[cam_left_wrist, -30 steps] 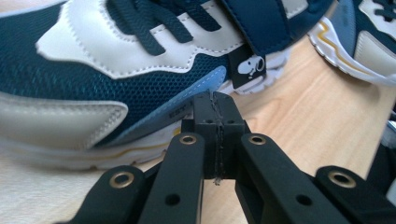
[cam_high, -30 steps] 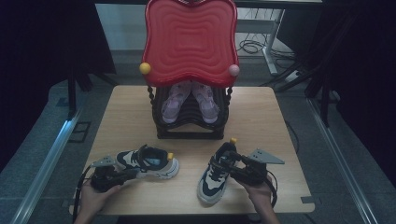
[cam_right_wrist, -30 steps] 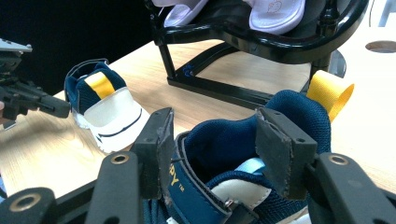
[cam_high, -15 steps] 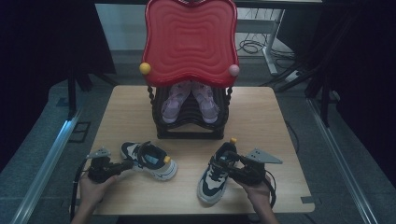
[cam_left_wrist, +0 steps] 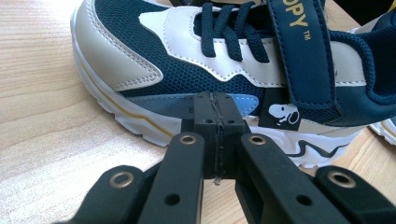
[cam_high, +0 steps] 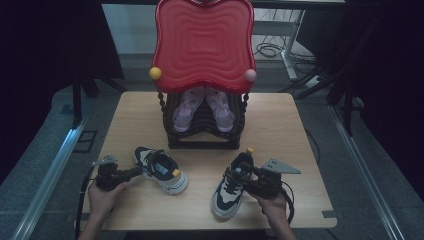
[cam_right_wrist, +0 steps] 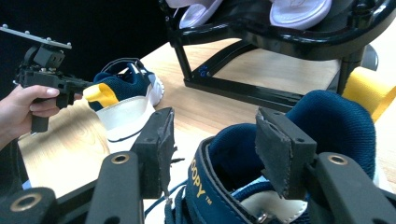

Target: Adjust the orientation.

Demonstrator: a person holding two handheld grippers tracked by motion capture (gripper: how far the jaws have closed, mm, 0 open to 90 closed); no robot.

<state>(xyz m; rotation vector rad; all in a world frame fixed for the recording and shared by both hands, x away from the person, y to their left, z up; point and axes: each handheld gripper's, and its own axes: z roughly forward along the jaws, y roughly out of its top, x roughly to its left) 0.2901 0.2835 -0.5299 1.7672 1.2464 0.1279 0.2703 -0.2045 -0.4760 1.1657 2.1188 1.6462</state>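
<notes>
at the near left of the wooden table (cam_high: pixel 280 120), the left gripper (cam_high: pixel 131 172) has its jaws pressed together with nothing between them; in the left gripper view the closed tips sit right at the side of a navy and white sneaker (cam_left_wrist: pixel 224 60), against its white sole, though actual contact cannot be confirmed. that left sneaker (cam_high: pixel 161 169) lies on the tabletop at an angle, its yellow heel tab toward the table's middle. a hand (cam_high: pixel 102 196) grips the tool from the bottom edge.

toward the near right, the right gripper (cam_high: pixel 239 176) has its jaws spread wide, one on each side of the ankle opening of the matching right sneaker (cam_high: pixel 232 186); in the right gripper view the pads (cam_right_wrist: pixel 275 154) stand beside the padded collar (cam_right_wrist: pixel 327 121), and whether they press on it cannot be told. this shoe stands on the table with its toe toward the person.

behind both shoes, at the table's middle, stands a black shoe rack (cam_high: pixel 204 127) holding a pair of pale pink shoes (cam_high: pixel 205 107), and a red wavy-edged panel (cam_high: pixel 202 42) is above it.
</notes>
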